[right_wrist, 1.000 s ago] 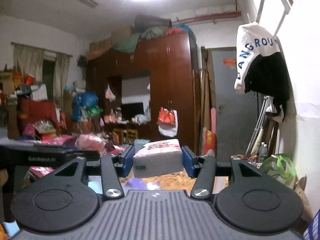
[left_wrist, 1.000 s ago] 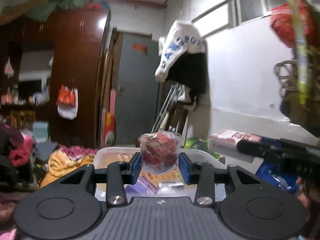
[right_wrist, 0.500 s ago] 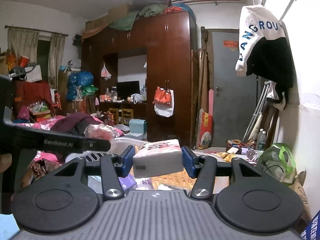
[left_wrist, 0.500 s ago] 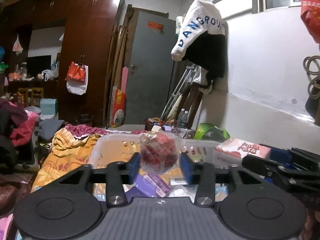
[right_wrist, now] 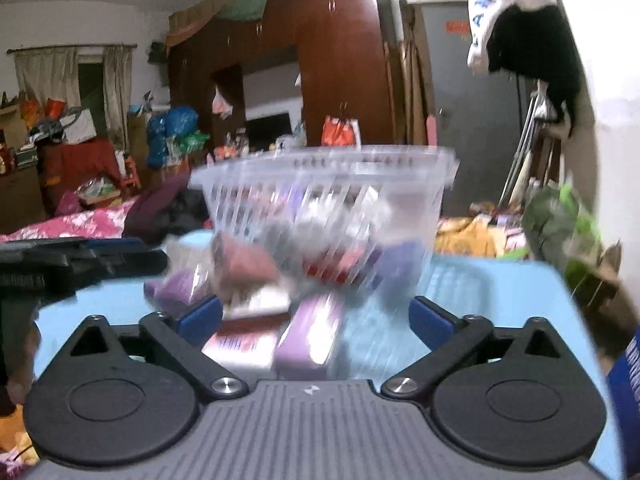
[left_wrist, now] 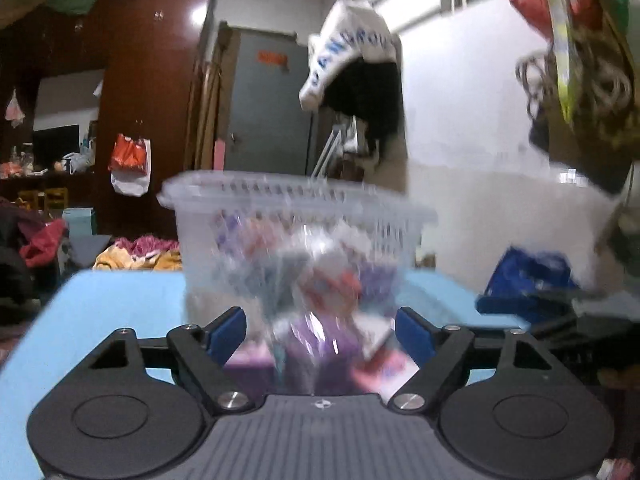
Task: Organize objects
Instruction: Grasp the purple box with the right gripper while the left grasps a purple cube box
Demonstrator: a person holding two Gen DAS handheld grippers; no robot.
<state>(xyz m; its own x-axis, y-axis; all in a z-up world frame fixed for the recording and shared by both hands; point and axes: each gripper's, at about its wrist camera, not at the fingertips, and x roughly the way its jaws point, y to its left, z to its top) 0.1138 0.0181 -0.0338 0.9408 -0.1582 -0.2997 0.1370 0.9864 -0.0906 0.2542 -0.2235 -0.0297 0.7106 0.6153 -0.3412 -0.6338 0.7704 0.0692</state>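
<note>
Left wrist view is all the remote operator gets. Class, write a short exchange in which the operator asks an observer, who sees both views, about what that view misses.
Operator: My view blurs the right tool. Is it open?
Observer: Yes. Its jaws stand wide apart and grip nothing.
Operator: What is beyond the blue table on that tool's side?
Observer: A green bag sits past the table's far right corner, to the right of the clear basket.
</note>
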